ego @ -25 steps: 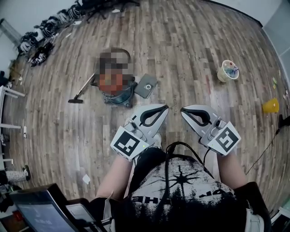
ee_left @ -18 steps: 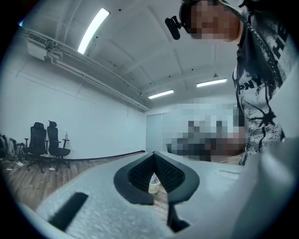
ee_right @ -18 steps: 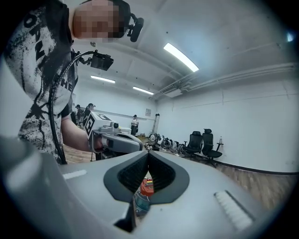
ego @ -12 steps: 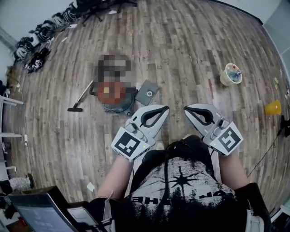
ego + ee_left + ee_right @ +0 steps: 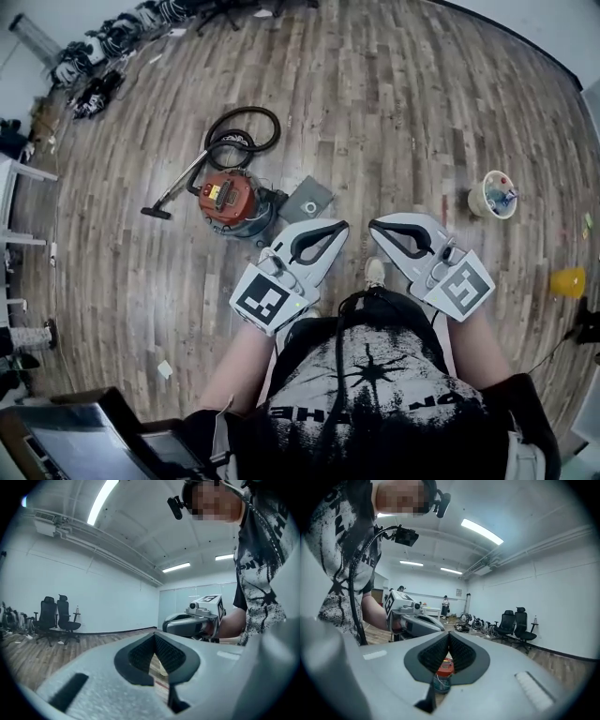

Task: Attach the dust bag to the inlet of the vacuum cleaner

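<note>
Both tools, left tool and right tool, are closed tight and empty, while the vacuum cleaner and grey dust bag just beside it on the floor sit nearer than a second ago, so this looks like approach only, nothing grasped yet.

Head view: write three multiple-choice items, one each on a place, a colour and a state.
1. The dust bag lies: A on the floor beside the vacuum cleaner; B in a gripper; C on a chair.
2. The vacuum cleaner's lid is: A yellow; B red; C white.
3. The left gripper and right gripper have jaws: A wide apart; B shut on the dust bag; C together, empty.
Answers: A, it lies flat by the vacuum cleaner; B, the top shows red; C, the pads meet on nothing.
</note>
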`<state>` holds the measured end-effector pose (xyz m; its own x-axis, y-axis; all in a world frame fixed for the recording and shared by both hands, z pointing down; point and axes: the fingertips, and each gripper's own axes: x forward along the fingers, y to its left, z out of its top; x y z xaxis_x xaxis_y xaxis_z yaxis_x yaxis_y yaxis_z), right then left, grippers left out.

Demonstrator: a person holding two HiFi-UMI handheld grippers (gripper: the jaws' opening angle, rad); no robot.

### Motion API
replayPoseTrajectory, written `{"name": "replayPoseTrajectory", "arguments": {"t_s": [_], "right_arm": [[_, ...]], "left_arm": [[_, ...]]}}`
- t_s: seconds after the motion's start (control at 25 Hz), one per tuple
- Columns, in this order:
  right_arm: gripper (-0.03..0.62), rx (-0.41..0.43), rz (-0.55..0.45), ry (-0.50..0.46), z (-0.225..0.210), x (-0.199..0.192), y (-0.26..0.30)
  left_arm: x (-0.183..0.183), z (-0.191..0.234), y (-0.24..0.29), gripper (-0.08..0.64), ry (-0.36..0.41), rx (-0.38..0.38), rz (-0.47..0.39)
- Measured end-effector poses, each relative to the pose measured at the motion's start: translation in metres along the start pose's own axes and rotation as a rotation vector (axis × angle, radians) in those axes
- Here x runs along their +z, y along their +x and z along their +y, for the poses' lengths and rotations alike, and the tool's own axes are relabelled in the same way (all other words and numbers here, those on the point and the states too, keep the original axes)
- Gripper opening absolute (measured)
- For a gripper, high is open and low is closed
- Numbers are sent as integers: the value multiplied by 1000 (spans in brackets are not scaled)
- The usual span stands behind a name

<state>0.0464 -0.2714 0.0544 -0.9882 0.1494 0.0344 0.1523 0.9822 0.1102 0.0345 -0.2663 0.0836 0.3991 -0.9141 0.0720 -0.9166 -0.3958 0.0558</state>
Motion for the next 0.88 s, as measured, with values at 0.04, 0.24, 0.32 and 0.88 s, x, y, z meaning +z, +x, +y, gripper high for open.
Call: {"name": "replayPoseTrajectory", "arguments": {"t_s": [0.04, 0.24, 0.32, 0.88], "right_arm": [[8, 31, -2, -7, -11, 1, -2], [8, 188, 15, -14, -61, -7, -5], [8, 246, 9, -3, -76, -10, -3], [8, 606, -49, -14, -65, 2, 71]], "left_arm": [[5, 3, 14, 3, 1, 18, -12], [20, 25, 69, 3, 5, 135, -37], [23, 35, 78, 3, -5, 201, -41], [29, 86, -1, 3, -60, 641, -44]]}}
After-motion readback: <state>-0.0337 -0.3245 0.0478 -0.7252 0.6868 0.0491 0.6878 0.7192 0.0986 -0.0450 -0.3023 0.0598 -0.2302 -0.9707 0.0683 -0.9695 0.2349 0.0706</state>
